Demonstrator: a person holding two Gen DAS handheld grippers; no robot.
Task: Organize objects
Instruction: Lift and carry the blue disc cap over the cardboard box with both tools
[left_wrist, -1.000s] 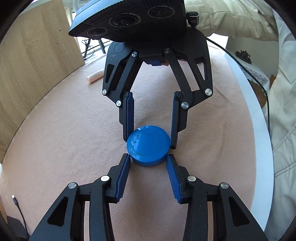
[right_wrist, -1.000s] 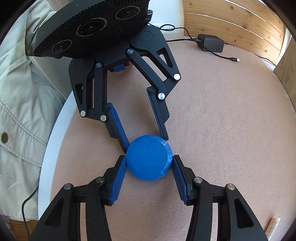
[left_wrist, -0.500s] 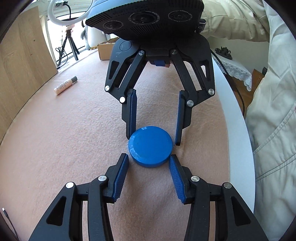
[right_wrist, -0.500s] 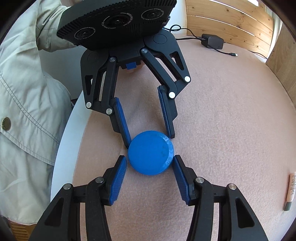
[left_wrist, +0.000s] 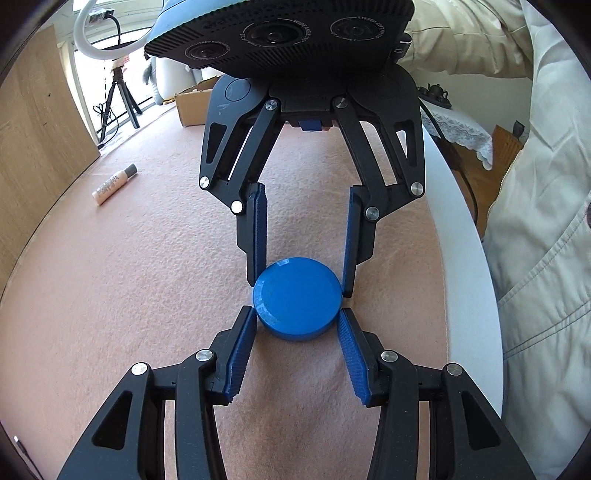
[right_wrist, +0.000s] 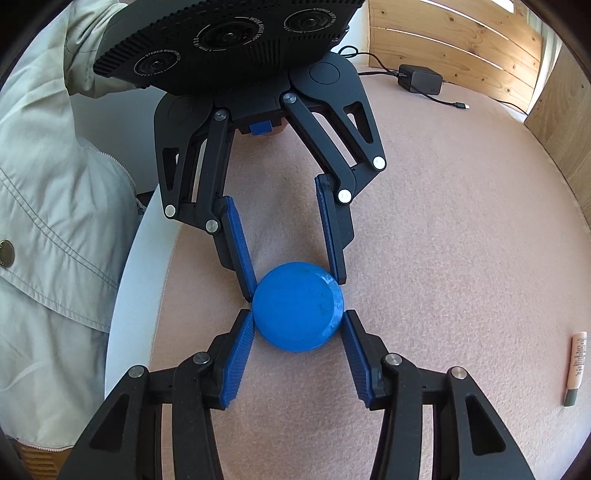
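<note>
We have both grippers meeting nose to nose over one blue disc (left_wrist: 297, 297), a flat round puck lying on the pink cloth-covered surface (left_wrist: 147, 258). In the left wrist view, our left gripper (left_wrist: 297, 321) comes in from the near side with its fingers (left_wrist: 240, 350) spread, the tips just beside the disc's near rim on either flank; whether they press on it we cannot tell, but they look released rather than clenched. The right gripper (left_wrist: 299, 284) faces it from the far side, its two fingers hanging almost parallel, with their tips at the disc's far edge.

The right wrist view shows the mirror of this: the right gripper (right_wrist: 297, 319) splayed around the disc (right_wrist: 297, 306) from below, the left gripper (right_wrist: 295, 286) opposite.

The relation that matters is simple (and a little awkward): the disc sits straight ahead of both sets of fingers, centred in each gap, and being round it has no long axis to align with. Neither hand is clearly nearer. We judge that one gripper has to close while the other backs off.

A cosmetic tube (right_wrist: 574, 367) lies well apart, off to the right gripper's right.
</note>
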